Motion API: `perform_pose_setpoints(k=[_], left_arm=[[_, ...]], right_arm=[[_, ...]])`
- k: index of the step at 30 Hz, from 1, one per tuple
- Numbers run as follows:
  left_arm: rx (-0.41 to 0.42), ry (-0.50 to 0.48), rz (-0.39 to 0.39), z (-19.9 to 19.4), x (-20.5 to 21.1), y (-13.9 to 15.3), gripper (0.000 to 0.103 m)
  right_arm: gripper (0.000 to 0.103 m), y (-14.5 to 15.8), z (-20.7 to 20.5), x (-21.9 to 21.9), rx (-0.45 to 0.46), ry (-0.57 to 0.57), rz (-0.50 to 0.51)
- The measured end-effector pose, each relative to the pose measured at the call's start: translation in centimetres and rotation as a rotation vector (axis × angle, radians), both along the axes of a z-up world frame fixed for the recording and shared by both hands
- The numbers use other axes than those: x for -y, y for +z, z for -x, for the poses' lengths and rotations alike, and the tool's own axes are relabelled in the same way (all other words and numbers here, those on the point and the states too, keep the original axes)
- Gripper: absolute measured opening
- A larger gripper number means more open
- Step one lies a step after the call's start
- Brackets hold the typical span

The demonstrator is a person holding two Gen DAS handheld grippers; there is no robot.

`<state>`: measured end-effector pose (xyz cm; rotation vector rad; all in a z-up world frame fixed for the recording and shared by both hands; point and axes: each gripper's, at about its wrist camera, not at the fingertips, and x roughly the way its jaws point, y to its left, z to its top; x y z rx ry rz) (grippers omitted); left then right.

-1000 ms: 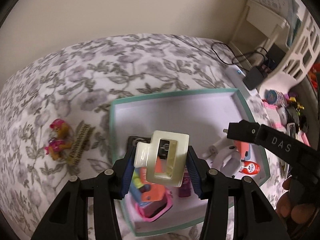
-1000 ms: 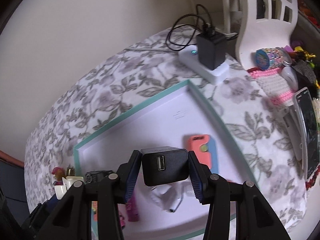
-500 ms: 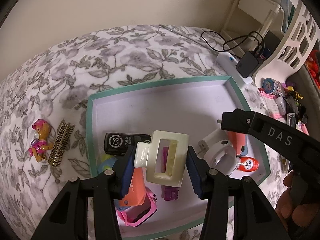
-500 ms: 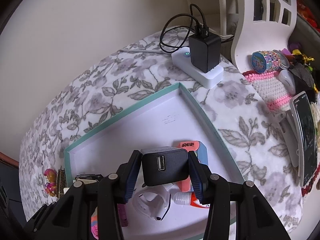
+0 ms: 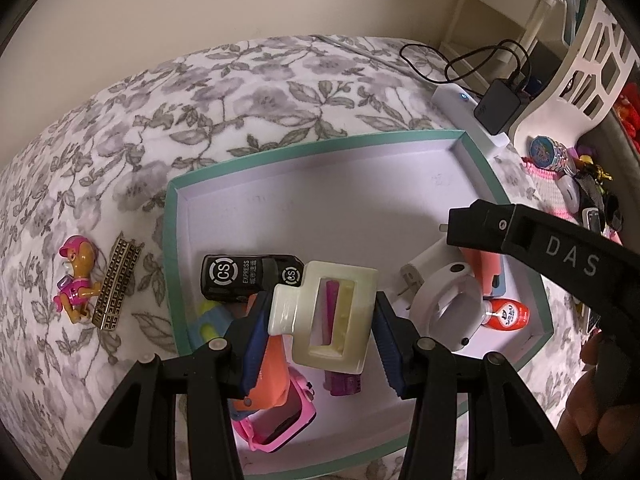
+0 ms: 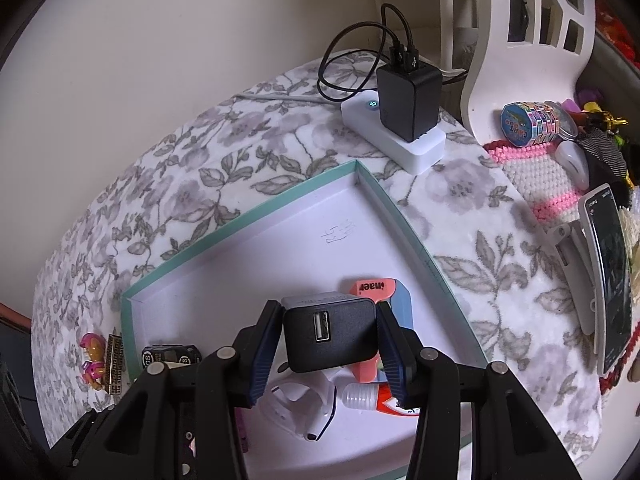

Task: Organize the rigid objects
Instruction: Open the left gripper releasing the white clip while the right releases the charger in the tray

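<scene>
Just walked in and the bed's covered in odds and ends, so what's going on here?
A person is sorting small items into a teal-rimmed box lid on the floral bedspread. The left gripper holds a cream hair claw clip above the box, and the right gripper holds a black USB charger above it too. A toy car, pink watch and glue bottle already lie inside; a toy pup figure and gold clip wait outside.

left gripper (image 5: pixel 320 332) clamped, right gripper (image 6: pixel 329 350) clamped, both angled downward
</scene>
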<state>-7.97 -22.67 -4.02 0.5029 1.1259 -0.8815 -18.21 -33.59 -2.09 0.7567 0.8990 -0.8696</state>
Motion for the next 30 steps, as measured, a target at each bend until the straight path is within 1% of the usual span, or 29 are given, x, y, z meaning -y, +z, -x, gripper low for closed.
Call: perform_pose_setpoints(k=[9, 17, 25, 30], left_arm=[[-0.009, 0.012, 0.006, -0.2, -0.1, 0.2, 0.051], [-0.013, 0.034, 0.035, -0.6, -0.5, 1.2, 0.051], [-0.030, 0.094, 0.084, -2.0, -1.7, 2.5, 0.051], [-0.033, 0.134, 0.100, -3.0, -2.4, 2.9, 0.051]], right_arm=[[0.051, 0.0, 0.0, 0.0, -0.006, -0.002, -0.001], [0.051, 0.5, 0.1, -0.1, 0.004, 0.001, 0.012], [0.051, 2.0, -0.3, -0.5, 0.009, 0.025, 0.061], [0.051, 2.6, -0.4, -0.7, 0.015, 0.036, 0.076]])
